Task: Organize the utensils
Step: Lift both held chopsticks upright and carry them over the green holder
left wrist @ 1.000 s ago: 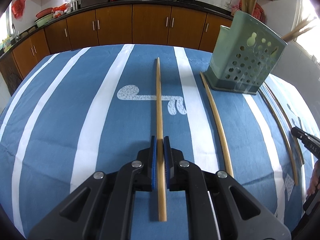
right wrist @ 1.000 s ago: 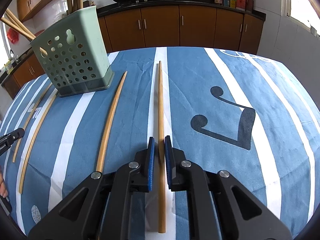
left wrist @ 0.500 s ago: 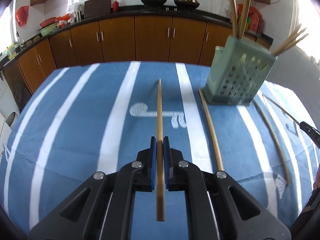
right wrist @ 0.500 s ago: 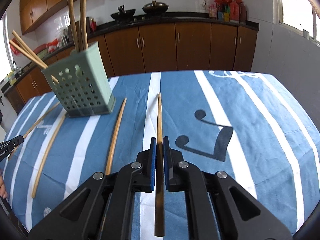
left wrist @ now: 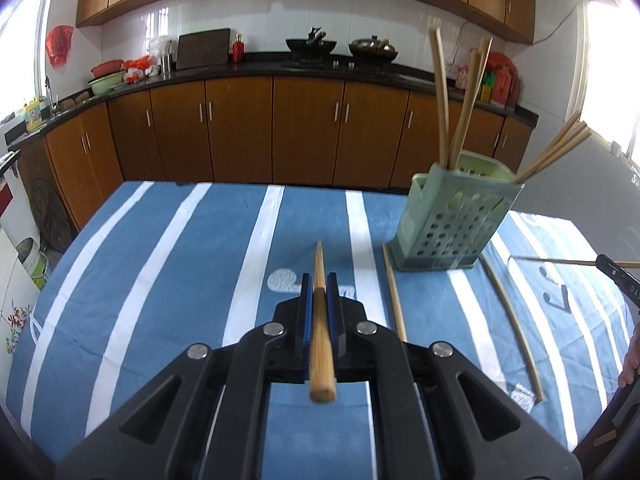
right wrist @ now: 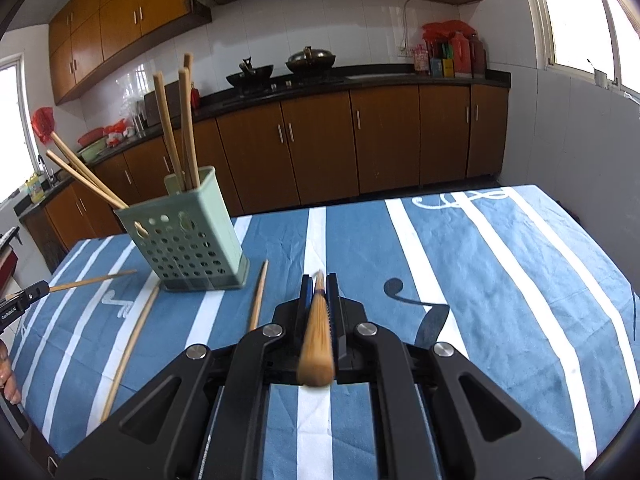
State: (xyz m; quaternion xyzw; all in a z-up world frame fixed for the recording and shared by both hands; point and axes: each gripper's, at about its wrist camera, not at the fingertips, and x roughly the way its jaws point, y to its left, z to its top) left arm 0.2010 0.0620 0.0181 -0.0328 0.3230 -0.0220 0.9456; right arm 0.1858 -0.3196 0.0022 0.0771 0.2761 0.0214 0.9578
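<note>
Each gripper was clamped on one chopstick, held clear above the blue striped cloth (left wrist: 168,264): left gripper (left wrist: 319,300) on left chopstick (left wrist: 320,320), right gripper (right wrist: 319,300) on right chopstick (right wrist: 317,332). The green holder (right wrist: 188,240), with chopsticks already standing in it, stood between them. Two loose chopsticks (left wrist: 394,300) (left wrist: 512,320) lay beside its base, with kitchen cabinets (left wrist: 240,128) behind.

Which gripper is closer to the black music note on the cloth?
Right. The right gripper hangs close beside the black music note; the left gripper is far across the cloth, beyond the green holder.
</note>
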